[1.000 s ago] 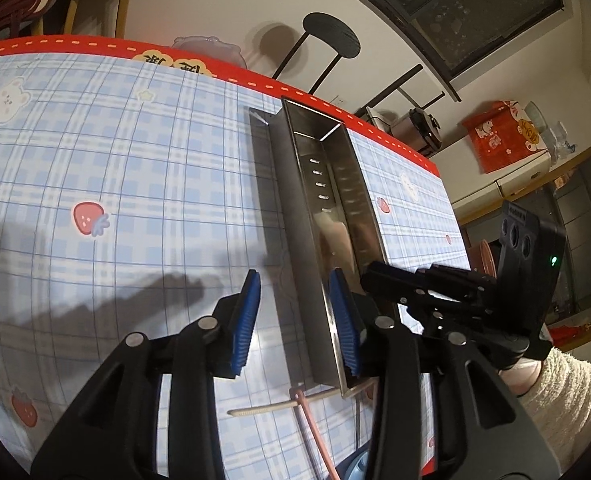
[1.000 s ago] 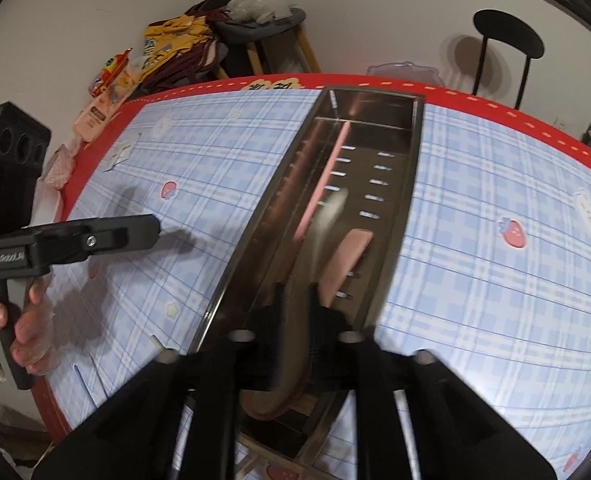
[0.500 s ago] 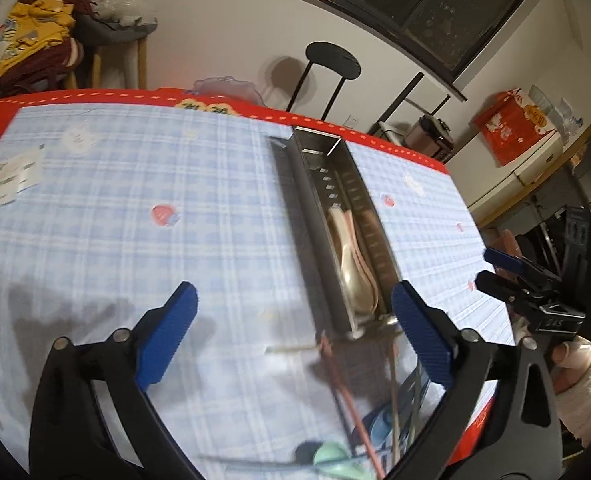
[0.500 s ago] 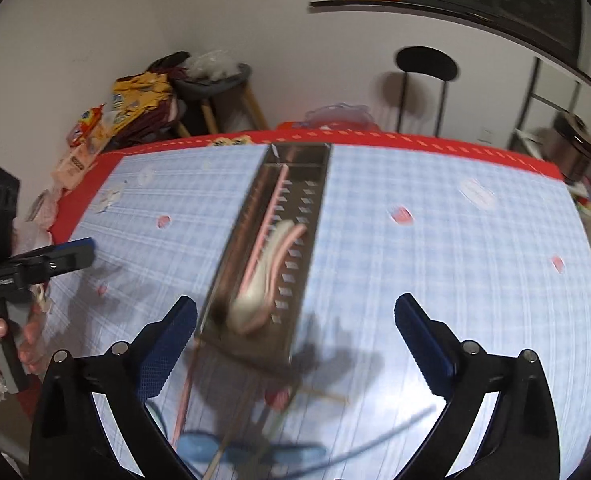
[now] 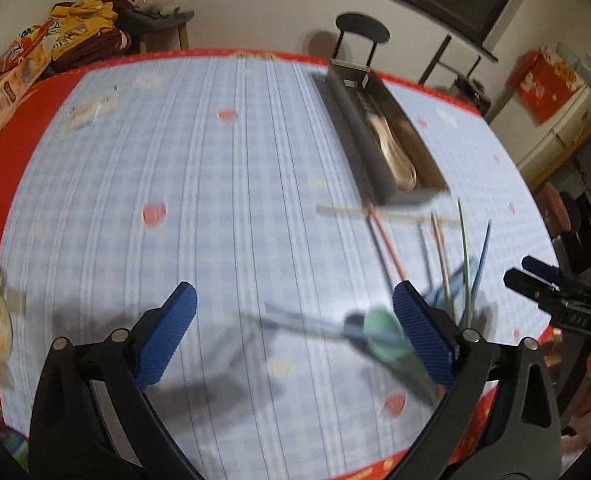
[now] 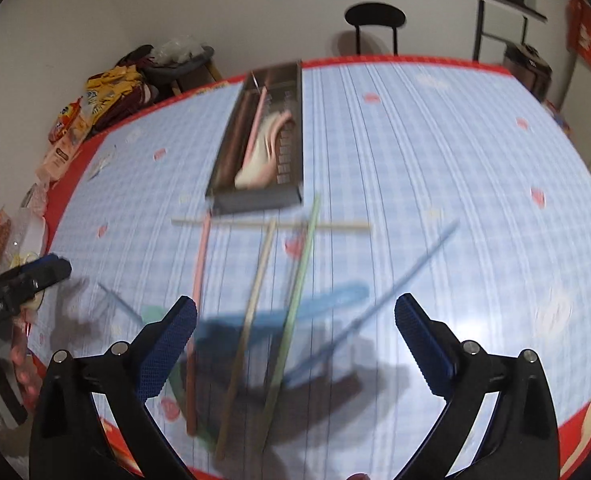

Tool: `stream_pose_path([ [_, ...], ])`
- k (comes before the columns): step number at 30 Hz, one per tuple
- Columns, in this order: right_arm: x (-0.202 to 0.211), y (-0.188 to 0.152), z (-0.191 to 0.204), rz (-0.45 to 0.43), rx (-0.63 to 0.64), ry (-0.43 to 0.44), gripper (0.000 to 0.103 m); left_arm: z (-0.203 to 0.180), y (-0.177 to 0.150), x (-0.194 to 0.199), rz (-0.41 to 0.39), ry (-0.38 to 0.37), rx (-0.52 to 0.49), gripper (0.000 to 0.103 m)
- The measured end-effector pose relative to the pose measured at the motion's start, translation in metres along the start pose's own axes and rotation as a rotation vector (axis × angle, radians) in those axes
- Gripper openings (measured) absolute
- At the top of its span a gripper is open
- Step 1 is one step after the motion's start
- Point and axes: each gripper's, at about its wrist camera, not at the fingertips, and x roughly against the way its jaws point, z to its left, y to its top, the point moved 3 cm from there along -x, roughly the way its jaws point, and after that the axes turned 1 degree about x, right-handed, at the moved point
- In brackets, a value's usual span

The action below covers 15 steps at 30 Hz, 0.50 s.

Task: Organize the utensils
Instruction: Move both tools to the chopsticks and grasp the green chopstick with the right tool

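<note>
Chopsticks (image 6: pixel 255 312) and spoons (image 6: pixel 291 312) lie scattered on the checked table (image 6: pixel 435 168), near the steel tray (image 6: pixel 291 136) holding spoons. Both grippers, left (image 5: pixel 295 336) and right (image 6: pixel 295 344), hover with tongs wide apart, empty.

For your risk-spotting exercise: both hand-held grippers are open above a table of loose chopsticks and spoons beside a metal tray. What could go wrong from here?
1. The chopsticks lie crossed over a blue spoon; pinching one may drag or flick its neighbours.
2. Several ends sit near the table edge, so a nudge could knock them off.
3. One chopstick lies across the tray end; a reach over it may shift it.
</note>
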Motion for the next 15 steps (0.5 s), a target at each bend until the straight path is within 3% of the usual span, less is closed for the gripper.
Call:
stream_pose_path([
  [6,-0.001,-0.04,-0.004,0.057,-0.049,0.015,0.097,-0.007,-0.037,-0.008,0.083,-0.054,0.028,0.097],
  [8,0.0,-0.048,-0.005,0.058,-0.042,-0.017,0.097,-0.006,-0.044,-0.01,0.104,-0.096,0.082,0.097],
  [12,-0.002,-0.055,-0.008,0.082,-0.069,0.004,0.096,0.001,-0.05,-0.015,0.127,-0.165,0.223,0.097],
  [13,-0.003,-0.054,-0.008,0.085,-0.069,0.003,0.094,0.001,-0.049,-0.015,0.128,-0.169,0.239,0.097],
  [15,-0.004,-0.053,-0.006,0.09,-0.056,0.019,0.079,-0.001,-0.047,-0.015,0.122,-0.171,0.244,0.096],
])
